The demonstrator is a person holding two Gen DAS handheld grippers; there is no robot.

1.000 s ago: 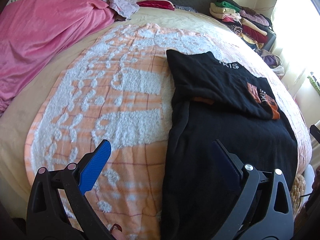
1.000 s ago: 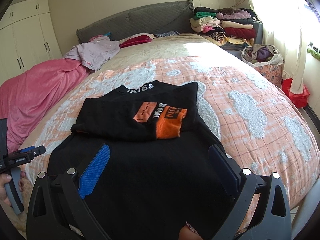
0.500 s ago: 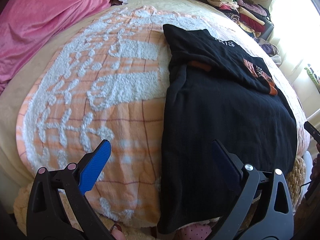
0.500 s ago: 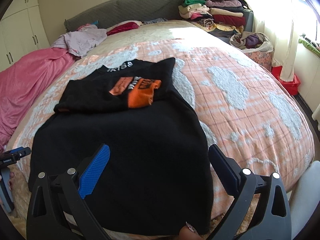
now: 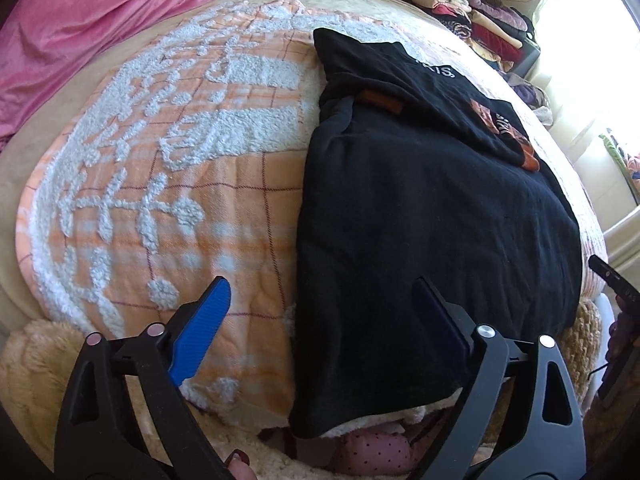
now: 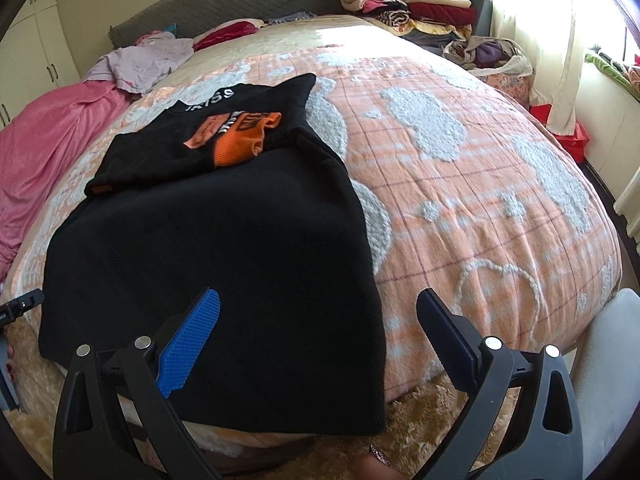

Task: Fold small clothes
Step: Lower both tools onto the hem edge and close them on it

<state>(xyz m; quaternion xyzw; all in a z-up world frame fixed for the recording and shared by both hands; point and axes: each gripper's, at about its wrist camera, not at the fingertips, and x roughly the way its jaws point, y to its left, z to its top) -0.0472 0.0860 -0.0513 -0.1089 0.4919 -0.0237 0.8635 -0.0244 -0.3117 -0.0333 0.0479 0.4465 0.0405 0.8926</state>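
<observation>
Dropping toward the black top's (image 6: 224, 248) near hem since a second ago, left gripper (image 5: 320, 300) closing on nothing, right gripper (image 6: 318, 310) wide and empty: hem-lift fold looks next.

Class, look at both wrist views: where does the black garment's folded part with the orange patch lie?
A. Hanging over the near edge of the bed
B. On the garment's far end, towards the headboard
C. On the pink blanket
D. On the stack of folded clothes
B: the orange patch sits on the far end of the black garment, towards the headboard.
</observation>
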